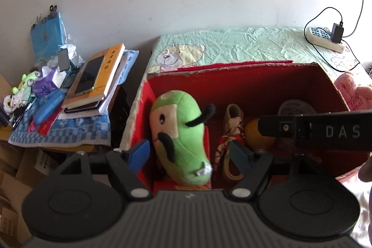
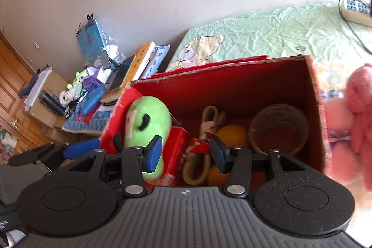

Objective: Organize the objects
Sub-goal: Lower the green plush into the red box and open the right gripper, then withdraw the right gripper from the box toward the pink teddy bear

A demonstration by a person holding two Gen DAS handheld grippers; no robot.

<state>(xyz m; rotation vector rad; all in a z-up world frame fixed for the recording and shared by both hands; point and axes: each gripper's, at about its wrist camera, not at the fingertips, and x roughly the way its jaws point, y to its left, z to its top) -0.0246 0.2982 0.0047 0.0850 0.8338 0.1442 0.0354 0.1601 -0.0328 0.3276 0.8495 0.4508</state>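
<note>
Both grippers hover over a red cardboard box (image 1: 244, 85) on a bed with a bear-print sheet (image 1: 232, 45). The left gripper (image 1: 189, 152) and right gripper (image 2: 186, 153) each stand spread, holding nothing. Inside the box, a green plush toy (image 1: 179, 131) leans at the left wall beside a knotted rope (image 1: 229, 138), an orange ball (image 2: 231, 134) and a tape roll (image 2: 279, 129). "DAS" reads on the right gripper's black bar (image 1: 325, 131). A pink plush (image 2: 358, 113) lies outside, right of the box.
</note>
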